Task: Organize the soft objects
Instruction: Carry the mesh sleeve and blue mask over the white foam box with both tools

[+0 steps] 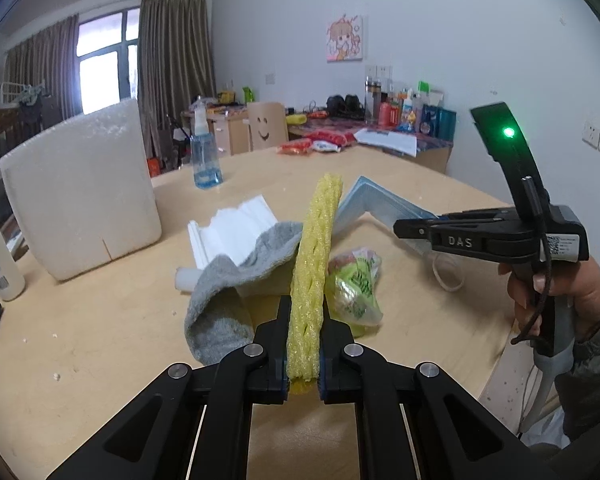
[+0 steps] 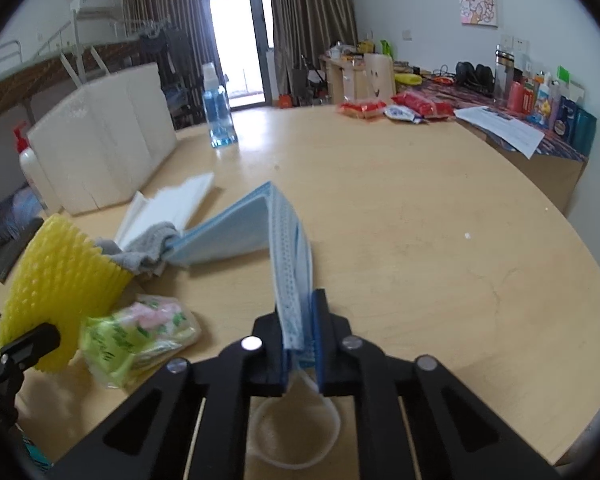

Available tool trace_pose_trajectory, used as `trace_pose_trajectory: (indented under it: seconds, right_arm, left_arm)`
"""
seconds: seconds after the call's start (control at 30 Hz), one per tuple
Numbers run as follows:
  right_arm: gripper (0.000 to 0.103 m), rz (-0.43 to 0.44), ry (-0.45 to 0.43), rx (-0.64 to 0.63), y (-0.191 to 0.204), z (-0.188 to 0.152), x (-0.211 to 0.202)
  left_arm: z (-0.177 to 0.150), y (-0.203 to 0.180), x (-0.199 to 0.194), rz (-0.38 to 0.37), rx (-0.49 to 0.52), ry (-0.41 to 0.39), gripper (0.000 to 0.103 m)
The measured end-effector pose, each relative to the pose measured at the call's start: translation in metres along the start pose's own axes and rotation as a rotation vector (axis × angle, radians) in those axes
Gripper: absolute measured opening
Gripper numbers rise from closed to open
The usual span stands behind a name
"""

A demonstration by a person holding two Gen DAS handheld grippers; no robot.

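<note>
Yellow foam net (image 1: 312,264) is clamped in left claw (image 1: 305,316), blue mask (image 2: 288,256) in right claw (image 2: 300,320), above worktop (image 2: 420,240).

The foam net sleeve (image 1: 314,264) is bright yellow with a diamond mesh pattern. Just beside it, the sock (image 1: 224,300) is plain grey, the tissue (image 1: 232,232) white, and the plastic bag (image 1: 356,284) yellow-green with green and pink print. The face mask (image 2: 260,232) is pale blue with pleats. The worktop (image 2: 420,220) is light wood; both tongs (image 1: 304,344) (image 2: 302,344) are black.
</note>
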State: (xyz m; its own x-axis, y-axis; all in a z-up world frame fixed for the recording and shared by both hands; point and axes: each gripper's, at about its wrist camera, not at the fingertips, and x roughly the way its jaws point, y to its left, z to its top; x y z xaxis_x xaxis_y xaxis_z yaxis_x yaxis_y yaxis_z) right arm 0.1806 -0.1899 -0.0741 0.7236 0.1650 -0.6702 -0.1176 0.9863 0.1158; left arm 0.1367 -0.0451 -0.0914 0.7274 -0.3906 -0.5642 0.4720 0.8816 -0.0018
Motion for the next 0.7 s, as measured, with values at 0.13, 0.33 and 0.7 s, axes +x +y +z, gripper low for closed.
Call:
trace_pose_trajectory:
  seconds: [0.13,0.33,0.7]
  right_arm:
    - [0.012,0.03,-0.058,0.033,-0.004,0.004,-0.02]
    - [0.012,0.031,-0.142,0.04,-0.005,0.01,-0.051]
    - [0.012,0.054,-0.27,0.017,0.004,0.011,-0.108]
  left_arm:
    - [0.006,0.002,-0.011,0.004,0.001,-0.043,0.01]
    - [0.021,0.001,-0.04,-0.002,-0.01,-0.126,0.01]
    - [0.029,-0.009,-0.086,0.055,0.005,-0.235,0.01]
